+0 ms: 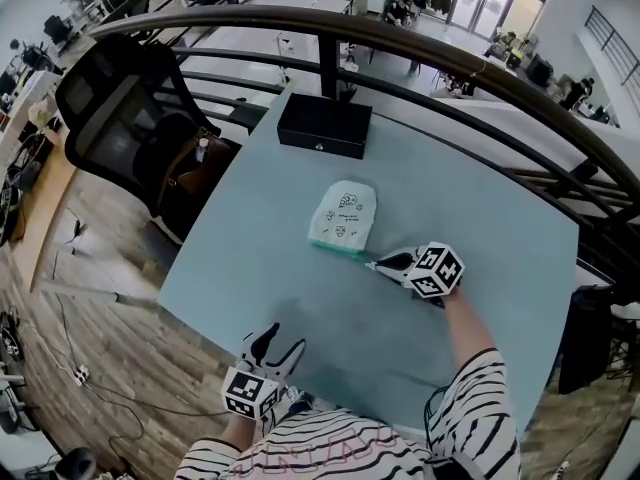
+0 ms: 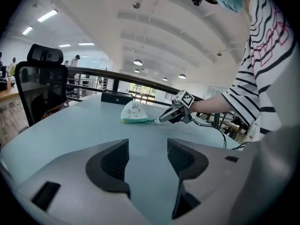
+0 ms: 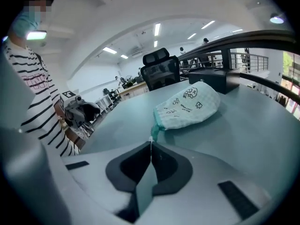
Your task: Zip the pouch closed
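Zipping is judged just begun: the right gripper (image 3: 150,143) jaws are closed on the small white zip pull (image 3: 150,138) at the teal edge of the pouch (image 3: 187,106), and a steady draw along that edge is called for next. The pouch is laid flat on the tabletop (image 1: 480,308), its near corner just beyond those jaws; the left gripper (image 1: 278,346), jaws parted and empty, is held well apart from the pouch.

Pouch (image 1: 343,215) print too small to read

Open-plan office: mesh chair (image 1: 120,118), desks (image 3: 127,89), curved railing (image 1: 420,50), ceiling strip lights (image 2: 47,16).
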`<state>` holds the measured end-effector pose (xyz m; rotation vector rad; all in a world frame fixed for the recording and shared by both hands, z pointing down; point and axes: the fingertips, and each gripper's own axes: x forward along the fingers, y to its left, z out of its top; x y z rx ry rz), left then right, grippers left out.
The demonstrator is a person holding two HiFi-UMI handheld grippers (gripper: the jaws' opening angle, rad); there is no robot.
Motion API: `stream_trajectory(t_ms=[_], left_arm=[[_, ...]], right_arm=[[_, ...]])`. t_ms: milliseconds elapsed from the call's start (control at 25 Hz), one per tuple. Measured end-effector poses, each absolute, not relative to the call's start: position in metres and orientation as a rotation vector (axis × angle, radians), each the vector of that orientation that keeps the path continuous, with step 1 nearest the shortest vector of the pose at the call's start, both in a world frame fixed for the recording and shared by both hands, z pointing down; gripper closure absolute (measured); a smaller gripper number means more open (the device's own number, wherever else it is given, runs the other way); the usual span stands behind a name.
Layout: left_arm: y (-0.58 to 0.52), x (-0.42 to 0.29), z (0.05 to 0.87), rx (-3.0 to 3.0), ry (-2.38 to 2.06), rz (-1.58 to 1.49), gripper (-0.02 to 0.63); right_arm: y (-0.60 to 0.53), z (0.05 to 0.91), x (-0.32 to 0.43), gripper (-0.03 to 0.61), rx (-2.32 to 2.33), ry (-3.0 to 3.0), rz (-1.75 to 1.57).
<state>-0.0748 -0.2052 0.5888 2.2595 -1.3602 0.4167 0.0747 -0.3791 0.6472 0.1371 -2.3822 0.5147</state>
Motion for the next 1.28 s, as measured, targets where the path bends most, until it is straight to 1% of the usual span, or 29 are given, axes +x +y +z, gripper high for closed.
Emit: stream_trajectory(t_ms=[480, 920, 1280], left_arm=[[-0.169, -0.059, 0.582, 2.486, -1.245, 0.500, 0.359], [-0.118, 0.005, 0.572, 2.872, -0.907, 0.705, 0.359], [-0.081, 0.016, 0.585, 2.955, -0.683, 0.782, 0.360]], right_arm=[[-0.261, 0.617, 0.035, 0.549, 0.288, -2.529, 0.874], [-0.154, 0.596, 0.028, 0.549, 0.391, -2.585, 1.063], [-0.091, 0.597, 0.023, 0.549, 0.427, -2.593, 1.151]])
